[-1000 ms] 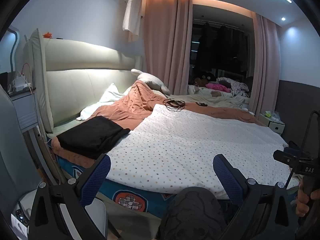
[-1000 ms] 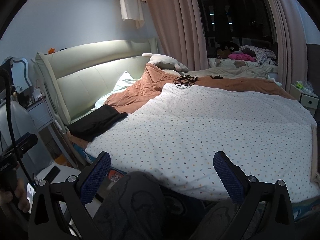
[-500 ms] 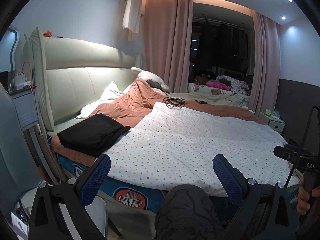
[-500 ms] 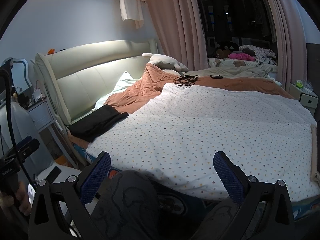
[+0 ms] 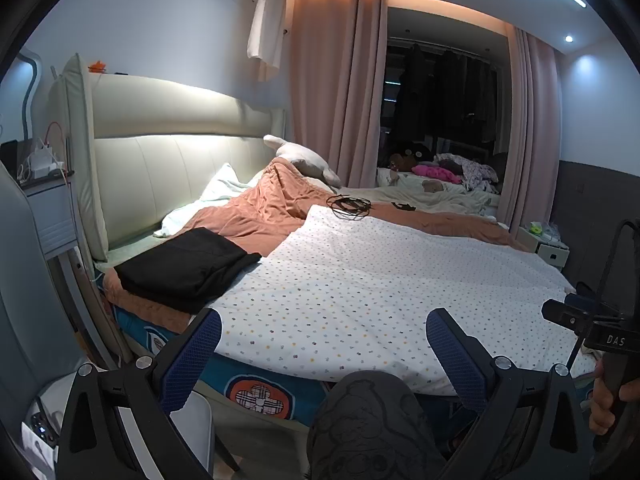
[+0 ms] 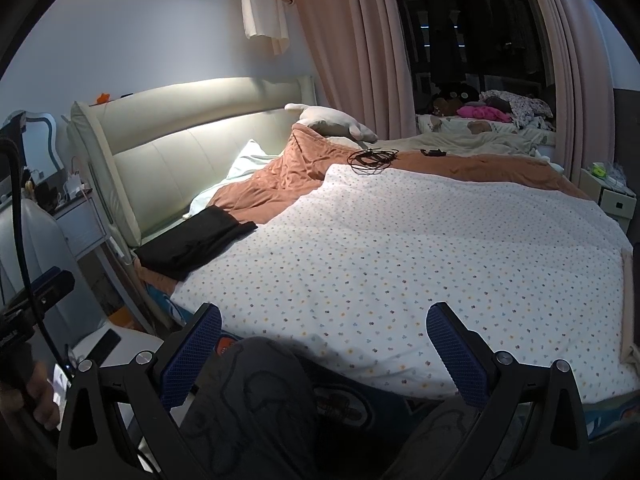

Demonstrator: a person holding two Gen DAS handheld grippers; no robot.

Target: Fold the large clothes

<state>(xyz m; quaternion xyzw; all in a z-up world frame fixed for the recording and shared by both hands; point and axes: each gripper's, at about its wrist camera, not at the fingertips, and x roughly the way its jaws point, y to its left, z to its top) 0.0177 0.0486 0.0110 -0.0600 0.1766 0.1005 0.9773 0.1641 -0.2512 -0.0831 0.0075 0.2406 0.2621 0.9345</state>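
A black folded garment (image 5: 188, 266) lies on the left edge of the bed, on the orange blanket (image 5: 256, 216); it also shows in the right wrist view (image 6: 196, 242). A white dotted sheet (image 5: 380, 288) covers most of the bed and shows in the right wrist view (image 6: 420, 248) too. My left gripper (image 5: 324, 360) is open and empty, held in front of the bed above my knee. My right gripper (image 6: 324, 356) is open and empty, also short of the bed's near edge. Neither touches any cloth.
A coil of black cable (image 5: 349, 205) lies at the sheet's far end. A padded headboard (image 5: 168, 168) stands at the left, a nightstand (image 5: 52, 208) beside it. My knee (image 5: 372, 428) is below the grippers. Curtains and a second bed with clothes (image 5: 440, 176) are behind.
Both grippers have drifted slightly back and tilted a little; the bed sits slightly lower in the left view. Nothing was taken hold of or moved.
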